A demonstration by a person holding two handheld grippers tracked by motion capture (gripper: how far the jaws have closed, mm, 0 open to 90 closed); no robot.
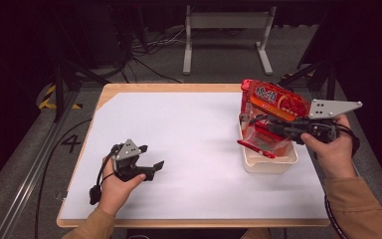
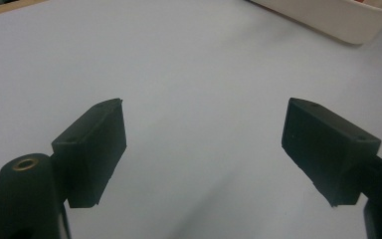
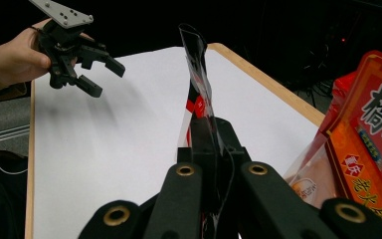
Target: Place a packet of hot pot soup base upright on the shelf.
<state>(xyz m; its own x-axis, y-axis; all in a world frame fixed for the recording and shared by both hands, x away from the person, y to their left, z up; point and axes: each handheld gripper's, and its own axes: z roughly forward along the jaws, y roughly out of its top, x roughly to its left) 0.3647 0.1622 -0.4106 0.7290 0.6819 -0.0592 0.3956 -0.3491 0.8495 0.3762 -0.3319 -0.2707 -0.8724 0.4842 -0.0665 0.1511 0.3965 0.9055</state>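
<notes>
The right tool [image 3: 206, 134] is clamped on a thin red-and-clear snack packet [image 3: 195, 84], held edge-up over the cream tub [image 1: 268, 163] at the desk's [image 1: 179, 149] right side. Orange-red snack bags [image 1: 276, 102] crowd that tub. The left tool [image 1: 149, 160] hovers low over bare desk, jaws wide, empty.

three cameras: one fixed overhead, one riding each gripper

the high view looks forward and down over the whole table [image 1: 189, 129]. the left gripper view sits low and close over the white surface, facing the cream bin [image 2: 338, 17], also in the high view [image 1: 268, 162]. the right gripper view faces across the table to the left gripper [image 3: 102, 74].
</notes>
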